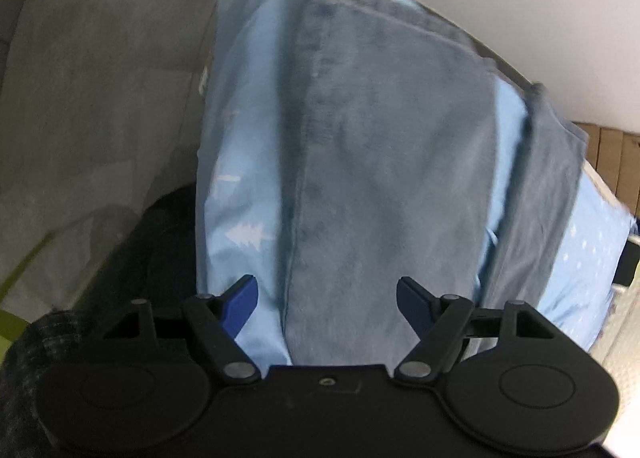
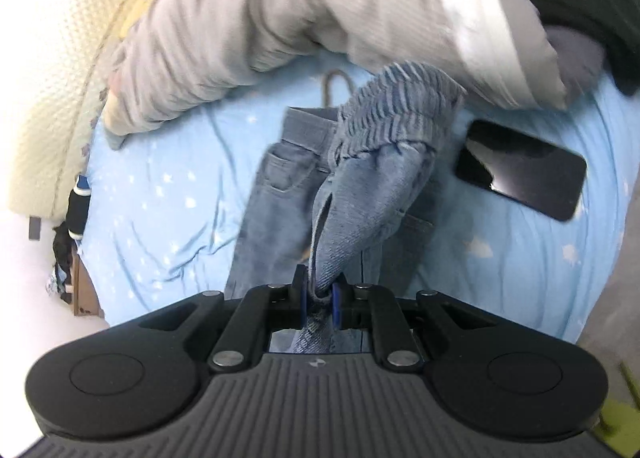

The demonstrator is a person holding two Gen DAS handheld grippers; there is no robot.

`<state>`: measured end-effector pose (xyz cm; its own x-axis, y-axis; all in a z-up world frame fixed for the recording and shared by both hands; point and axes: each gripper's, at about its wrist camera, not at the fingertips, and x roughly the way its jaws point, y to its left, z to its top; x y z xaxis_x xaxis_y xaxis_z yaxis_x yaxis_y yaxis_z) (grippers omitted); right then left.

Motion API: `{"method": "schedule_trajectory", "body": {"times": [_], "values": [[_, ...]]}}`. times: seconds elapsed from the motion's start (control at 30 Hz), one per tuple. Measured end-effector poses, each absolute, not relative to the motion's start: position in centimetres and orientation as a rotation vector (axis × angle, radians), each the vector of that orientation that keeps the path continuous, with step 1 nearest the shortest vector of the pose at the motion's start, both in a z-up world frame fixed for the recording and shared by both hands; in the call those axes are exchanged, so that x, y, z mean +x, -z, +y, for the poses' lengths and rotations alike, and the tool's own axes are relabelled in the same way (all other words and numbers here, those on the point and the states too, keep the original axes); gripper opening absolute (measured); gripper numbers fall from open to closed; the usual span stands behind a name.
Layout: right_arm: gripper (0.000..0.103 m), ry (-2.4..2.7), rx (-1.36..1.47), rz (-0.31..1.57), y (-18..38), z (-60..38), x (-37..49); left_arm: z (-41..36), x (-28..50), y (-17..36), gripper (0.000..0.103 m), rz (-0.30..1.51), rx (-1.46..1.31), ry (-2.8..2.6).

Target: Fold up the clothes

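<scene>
On the blue bedsheet (image 2: 160,197), right claw (image 2: 320,300) pinches jeans (image 2: 360,193).

Left wrist view: close above the jeans (image 1: 384,161), looking along a leg toward the bed's (image 1: 236,129) edge. Right wrist view: higher, looking down at the waistband end. Shared: jeans and blue bed.

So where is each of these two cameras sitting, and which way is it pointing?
Left wrist: rides behind the left claw, looking forward and down along a jeans leg on the light blue sheet; its open blue fingers show.
Right wrist: rides behind the right claw, looking across the bed toward a phone; its fingers pinch lifted denim.
Shared: the same jeans and sheet.
</scene>
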<state>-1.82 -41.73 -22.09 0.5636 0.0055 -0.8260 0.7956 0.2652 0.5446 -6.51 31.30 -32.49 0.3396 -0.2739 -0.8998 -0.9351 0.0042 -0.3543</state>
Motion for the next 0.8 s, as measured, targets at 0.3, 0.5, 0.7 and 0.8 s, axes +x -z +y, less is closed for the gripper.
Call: {"method": "schedule_trajectory", "body": {"times": [0.3, 0.5, 0.7, 0.8], "values": [[0.012, 0.679, 1.073, 0.864, 20.8, -40.8, 0.9, 33.3, -6.3, 37.3, 0.072, 1.092, -1.583, -0.735], [0.012, 0.686, 1.021, 0.875, 20.4, -40.2, 2.6, 33.6, -5.6, 37.2, 0.07, 1.064, -1.608, -0.667], [0.012, 0.716, 1.027, 0.881, 20.6, -40.4, 2.5, 34.0, -5.1, 36.5, 0.069, 0.983, -1.656, -0.58], [0.012, 0.728, 1.029, 0.891, 20.9, -40.9, 2.1, 34.2, -4.8, 36.2, 0.055, 0.964, -1.661, -0.588]]}}
